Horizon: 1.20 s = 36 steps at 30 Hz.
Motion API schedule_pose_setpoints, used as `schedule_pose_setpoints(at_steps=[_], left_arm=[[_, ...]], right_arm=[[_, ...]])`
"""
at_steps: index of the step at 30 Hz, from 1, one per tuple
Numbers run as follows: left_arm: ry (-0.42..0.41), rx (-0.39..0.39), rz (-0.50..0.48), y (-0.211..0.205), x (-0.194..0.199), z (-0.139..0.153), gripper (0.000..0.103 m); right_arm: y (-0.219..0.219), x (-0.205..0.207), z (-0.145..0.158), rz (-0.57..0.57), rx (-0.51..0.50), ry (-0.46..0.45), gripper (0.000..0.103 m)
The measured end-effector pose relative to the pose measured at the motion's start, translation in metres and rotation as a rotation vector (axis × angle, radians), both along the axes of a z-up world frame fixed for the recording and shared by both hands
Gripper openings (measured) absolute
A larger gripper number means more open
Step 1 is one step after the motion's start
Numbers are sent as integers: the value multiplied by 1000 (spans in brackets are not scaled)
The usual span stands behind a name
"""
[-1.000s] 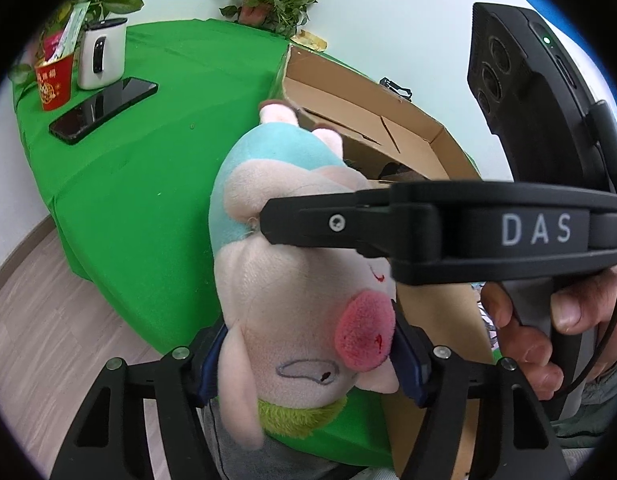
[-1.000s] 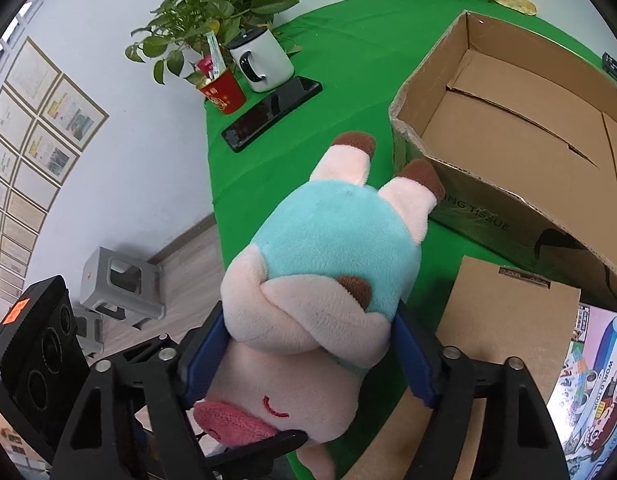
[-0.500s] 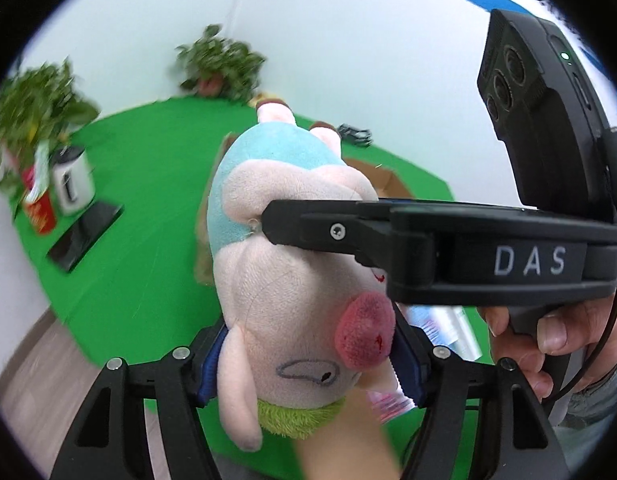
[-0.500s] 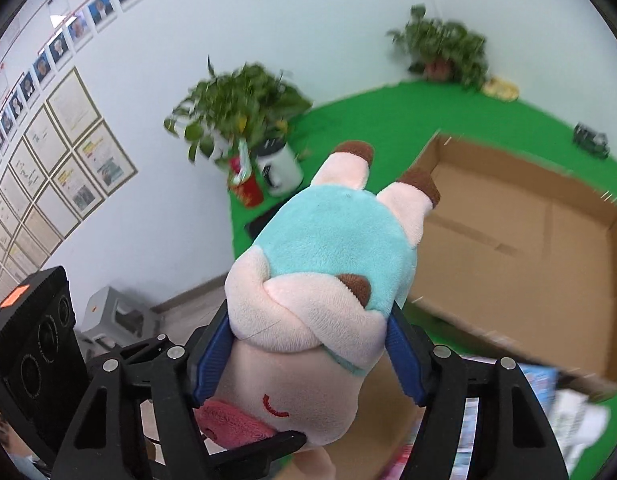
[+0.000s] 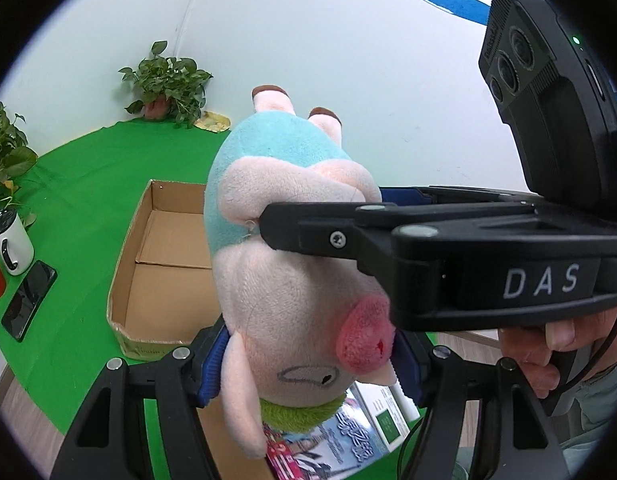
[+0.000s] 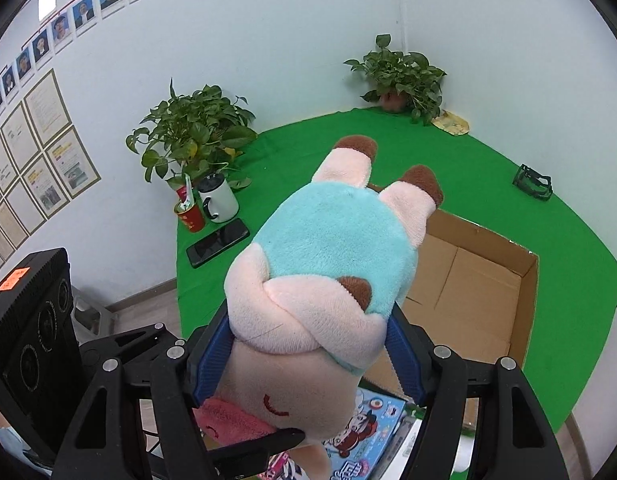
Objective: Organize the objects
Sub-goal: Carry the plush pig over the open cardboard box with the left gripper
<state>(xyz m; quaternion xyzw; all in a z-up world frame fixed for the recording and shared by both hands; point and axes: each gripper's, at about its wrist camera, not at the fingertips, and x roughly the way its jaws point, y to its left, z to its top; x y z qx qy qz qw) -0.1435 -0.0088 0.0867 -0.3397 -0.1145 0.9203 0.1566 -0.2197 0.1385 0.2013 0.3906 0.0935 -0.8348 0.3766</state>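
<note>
Two grippers, my left gripper (image 5: pixel 308 364) and right gripper (image 6: pixel 308 360), clamp one plush pig (image 5: pixel 292 264) by its head, holding it in the air above the cardboard box (image 6: pixel 480 296) on the green desk (image 6: pixel 568 232).

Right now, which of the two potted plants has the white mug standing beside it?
The bigger plant at the table's left edge; the white mug stands before it, next to a red cup. The corner plant has no mug.
</note>
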Motion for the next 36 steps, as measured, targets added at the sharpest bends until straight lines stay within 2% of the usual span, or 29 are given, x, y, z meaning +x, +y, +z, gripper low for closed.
schedule_pose_setpoints(at_steps=[3,9,14,20,30,36], left_arm=[[-18,-1,3,-3,-1,-3,69],[-69,-12,15,-33,-7,-27,68],[-129,13,29,-70,-24,-57,68],[-162,45,37,-103,-56,-77,68],[-200,125,26,-130,-113,-98,68],[-281,135,35,-135,-139,-130,68]], right_arm=[[-13,-20,-7,2,-2,-16,68],[-58,-44,-44,17,-16,-85,68],[-102,-57,-83,23,2,-161,68],[-139,-80,-112,19,28,-192,68],[-172,-154,-138,-3,41,-251,68],[-184,-191,-180,-9,72,-320,68]])
